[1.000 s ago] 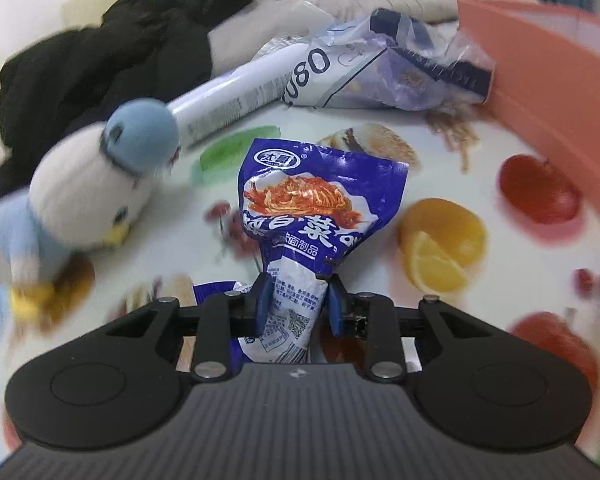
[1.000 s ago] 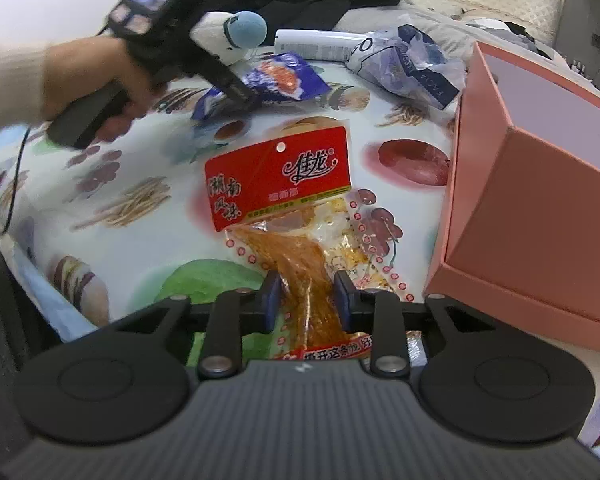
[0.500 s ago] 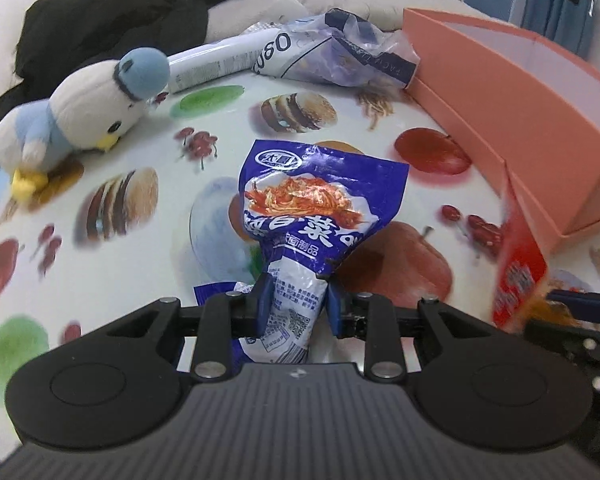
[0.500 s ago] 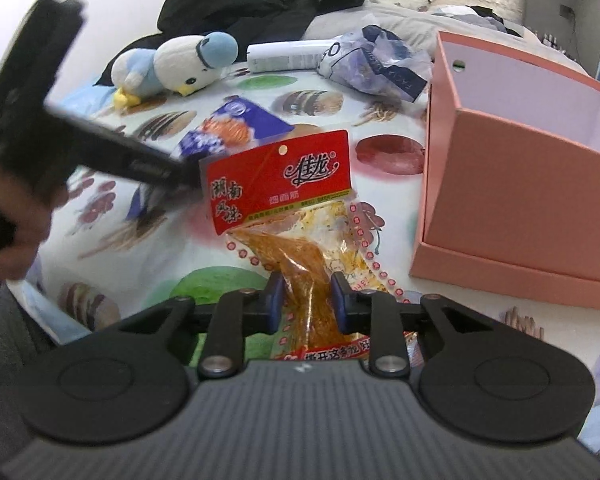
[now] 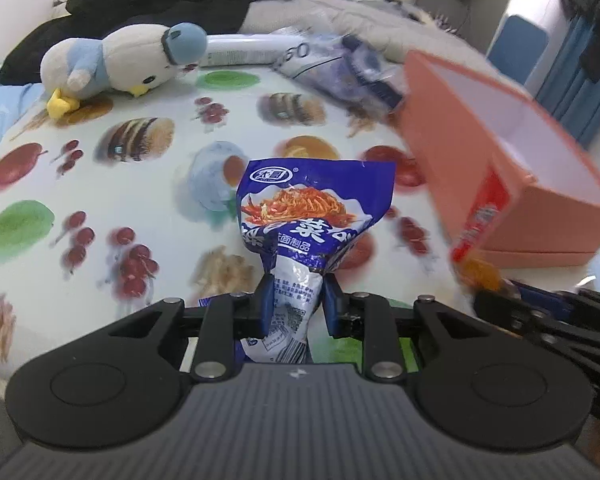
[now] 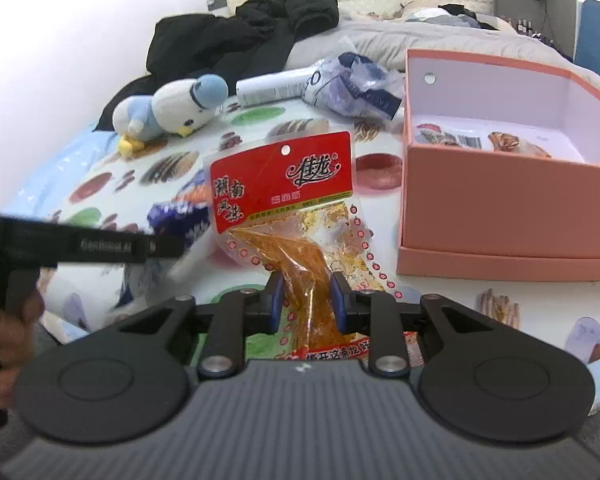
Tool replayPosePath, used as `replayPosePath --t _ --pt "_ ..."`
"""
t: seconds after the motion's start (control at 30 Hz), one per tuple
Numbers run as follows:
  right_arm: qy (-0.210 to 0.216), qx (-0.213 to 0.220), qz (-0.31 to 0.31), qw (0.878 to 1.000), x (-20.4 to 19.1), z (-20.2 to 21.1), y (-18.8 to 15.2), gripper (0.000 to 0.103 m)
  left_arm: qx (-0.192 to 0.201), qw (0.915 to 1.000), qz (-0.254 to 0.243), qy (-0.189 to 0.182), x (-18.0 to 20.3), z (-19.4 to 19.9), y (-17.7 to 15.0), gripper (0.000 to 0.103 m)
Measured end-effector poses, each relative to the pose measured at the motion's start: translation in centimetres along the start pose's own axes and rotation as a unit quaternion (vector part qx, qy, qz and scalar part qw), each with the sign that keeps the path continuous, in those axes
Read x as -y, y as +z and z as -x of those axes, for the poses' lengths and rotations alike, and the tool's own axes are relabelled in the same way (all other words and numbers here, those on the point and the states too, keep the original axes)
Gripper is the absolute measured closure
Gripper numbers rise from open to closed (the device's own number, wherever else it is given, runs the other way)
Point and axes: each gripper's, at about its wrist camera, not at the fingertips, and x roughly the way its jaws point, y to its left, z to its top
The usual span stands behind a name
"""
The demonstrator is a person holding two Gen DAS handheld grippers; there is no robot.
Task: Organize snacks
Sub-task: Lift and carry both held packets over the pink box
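- While both packets hang in the air, the bench (image 5: 100, 208) under them is the biggest thing in view: a cloth printed with fruit and food, carrying everything else.
- Pink box (image 6: 500, 208), open-topped, stands on the bench to the right; a few wrapped snacks already lie on its floor. Judged to be the place the packets are meant for.
- Black clothing (image 6: 236, 36) is heaped at the far edge, well apart from the work.
- Plush bird (image 5: 120, 60) lies on its side at the far left, beside a white tube (image 5: 244, 46) and a crumpled plastic bag (image 6: 352, 84).
- Red packet (image 6: 284, 188): red header card with a hang hole, clear pouch of orange strips below. Right hand-held gripper (image 6: 306, 300) is pinched on the pouch's lower part, header standing up, just short of the box's near wall.
- Blue packet (image 5: 312, 208): glossy foil, noodle picture. Left hand-held gripper (image 5: 296, 306) is clamped narrow on its crumpled lower end, packet upright above the cloth, left of the box.
- Handling, as judged: both are light, soft and slick; film creases under the pads. Contents look crushable, so gentle pressure. A sealed end or the stiff header gives the surest hold; mid-pouch may slip.
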Motion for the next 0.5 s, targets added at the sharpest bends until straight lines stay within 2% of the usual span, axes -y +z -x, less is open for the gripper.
replayPosePath --t 0.23,0.5 --pt "-0.001 0.020 -0.013 1.000 0.2 3.2 1.0 0.075 0.022 0.9997 0.004 -0.012 2.2 4.0 -0.3 0.074" --pt "0.000 0.045 -0.040 0.998 0.2 6.8 2.2 0.075 0.022 0.9992 0.022 -0.025 3.5 6.4 -0.6 0.074"
